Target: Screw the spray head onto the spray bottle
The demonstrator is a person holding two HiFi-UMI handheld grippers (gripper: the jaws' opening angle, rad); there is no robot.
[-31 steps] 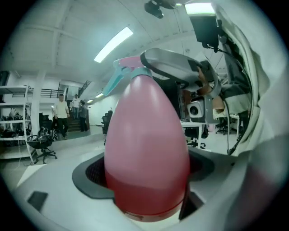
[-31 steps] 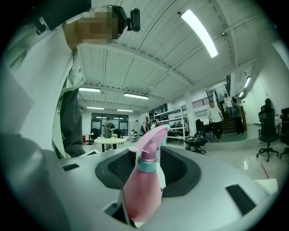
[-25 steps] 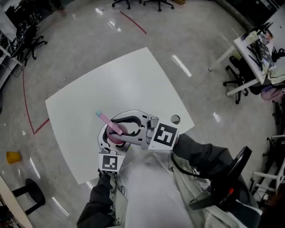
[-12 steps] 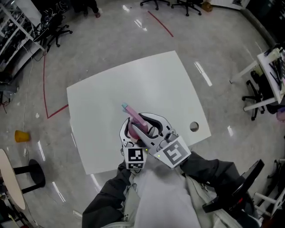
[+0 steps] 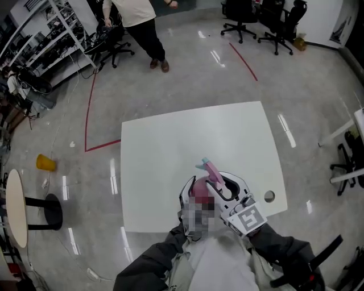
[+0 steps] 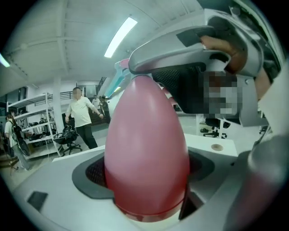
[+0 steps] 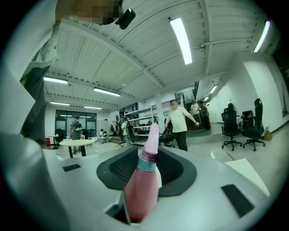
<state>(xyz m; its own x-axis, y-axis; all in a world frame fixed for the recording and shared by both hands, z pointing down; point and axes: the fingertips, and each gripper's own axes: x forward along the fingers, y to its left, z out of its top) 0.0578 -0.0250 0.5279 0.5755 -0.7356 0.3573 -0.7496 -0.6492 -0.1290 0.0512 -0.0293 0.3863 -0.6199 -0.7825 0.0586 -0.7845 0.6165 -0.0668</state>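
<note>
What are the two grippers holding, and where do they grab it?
The left gripper grips the bottle round its wide body; the right gripper grips the spray head by its pink lower part.

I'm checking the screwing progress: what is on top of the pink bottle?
The pink spray head stands above the pink bottle, gripped by the right gripper. That gripper's fingers cover the bottle's neck, so the joint cannot be seen.

This looks like a big open lab or workshop hall. There is a glossy grey floor [image 5: 170, 85] marked with red tape lines [image 5: 88, 122], and metal shelving racks [image 5: 54, 23] crowded with gear at the far left. Black wheeled office chairs [image 5: 238, 17] line the far side. A white bench [image 5: 170, 148] stands mid-floor under strip lights [image 7: 180, 35], with people [image 7: 180, 118] standing about.
</note>
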